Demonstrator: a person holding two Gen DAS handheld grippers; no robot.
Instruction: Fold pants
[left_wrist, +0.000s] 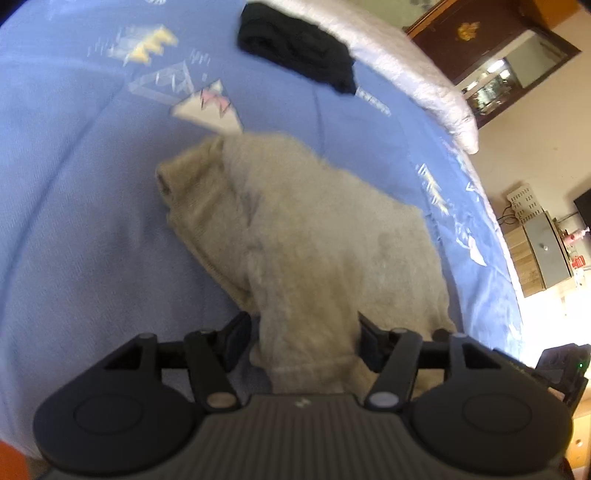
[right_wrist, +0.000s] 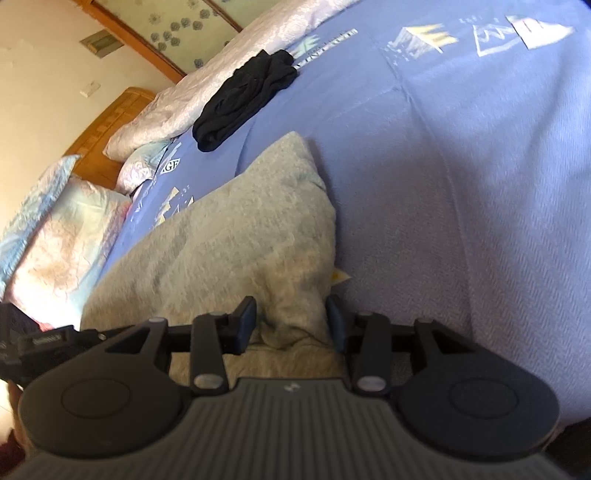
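Beige fleece pants (left_wrist: 295, 221) lie bunched on the blue bedsheet (left_wrist: 74, 221). My left gripper (left_wrist: 303, 332) has its fingers either side of a bunched part of the pants, closed on the cloth. In the right wrist view the same pants (right_wrist: 229, 236) spread away toward the pillows. My right gripper (right_wrist: 291, 325) is closed on another bunched edge of the pants. Both grips sit at the near end of the garment. The far end with a cuff opening lies on the sheet.
Folded black clothing (left_wrist: 295, 48) lies farther up the bed, also in the right wrist view (right_wrist: 243, 99). A pale quilt (left_wrist: 406, 66) runs along the bed's far side. Pillows (right_wrist: 55, 229) lie by the wooden headboard (right_wrist: 110, 118). A cabinet (left_wrist: 539, 251) stands beyond the bed.
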